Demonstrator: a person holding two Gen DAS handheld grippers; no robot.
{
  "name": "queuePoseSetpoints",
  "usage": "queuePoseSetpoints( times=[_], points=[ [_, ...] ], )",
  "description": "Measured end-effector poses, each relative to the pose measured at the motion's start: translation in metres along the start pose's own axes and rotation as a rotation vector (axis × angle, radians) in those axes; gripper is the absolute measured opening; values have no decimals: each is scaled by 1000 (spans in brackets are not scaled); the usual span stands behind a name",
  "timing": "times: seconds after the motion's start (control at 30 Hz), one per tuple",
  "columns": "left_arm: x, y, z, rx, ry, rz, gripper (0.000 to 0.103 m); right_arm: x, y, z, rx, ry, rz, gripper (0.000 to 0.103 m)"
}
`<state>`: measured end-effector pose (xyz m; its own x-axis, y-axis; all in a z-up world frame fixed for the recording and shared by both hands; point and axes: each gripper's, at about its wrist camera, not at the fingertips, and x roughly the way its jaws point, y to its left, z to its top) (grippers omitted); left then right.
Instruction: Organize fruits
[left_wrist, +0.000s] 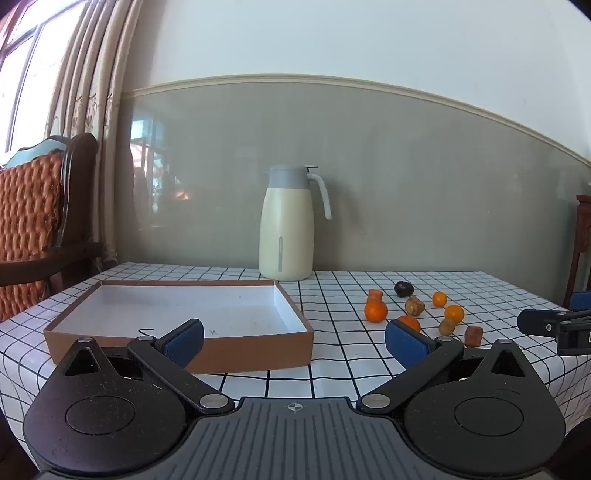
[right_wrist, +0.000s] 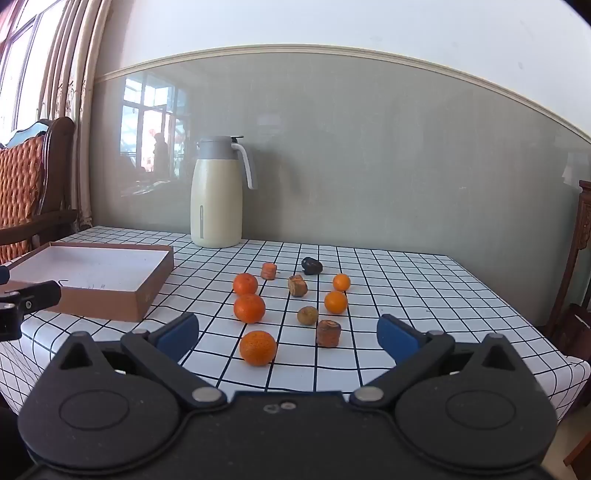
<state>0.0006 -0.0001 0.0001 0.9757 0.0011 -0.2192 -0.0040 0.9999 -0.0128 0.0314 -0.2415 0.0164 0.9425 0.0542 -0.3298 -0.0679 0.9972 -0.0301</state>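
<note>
Orange (left_wrist: 409, 322) half hidden behind left gripper's (left_wrist: 294, 341) wide-spread pad; right gripper (right_wrist: 288, 341) likewise wide, empty.

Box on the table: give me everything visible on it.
The box is a shallow open rectangular tray, looks like cardboard: brown outer walls, white inside with a few faint dark marks. It is empty, no lid in view. It lies flat on the checked tablecloth, left of the scattered fruit and in front and left of the jug. Nothing touches it but the cloth.
</note>
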Motion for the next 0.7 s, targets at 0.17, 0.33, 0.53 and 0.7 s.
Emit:
queuePoseSetpoints(
  times=[0.17,0.33,0.53,0.7],
  points=[
    [1,-1,0,6,-7,-3,103,0,0,0,1,-1,0,97],
    [5,-3,0,3,-7,-6,103,0,0,0,1,-1,0,97],
    [0,-1,0,4,-16,-1,103,1,0,0,1,0,0,97],
    [-1,-1,0,2,-17,-1,103,1,0,0,0,0,0,97]
  ],
)
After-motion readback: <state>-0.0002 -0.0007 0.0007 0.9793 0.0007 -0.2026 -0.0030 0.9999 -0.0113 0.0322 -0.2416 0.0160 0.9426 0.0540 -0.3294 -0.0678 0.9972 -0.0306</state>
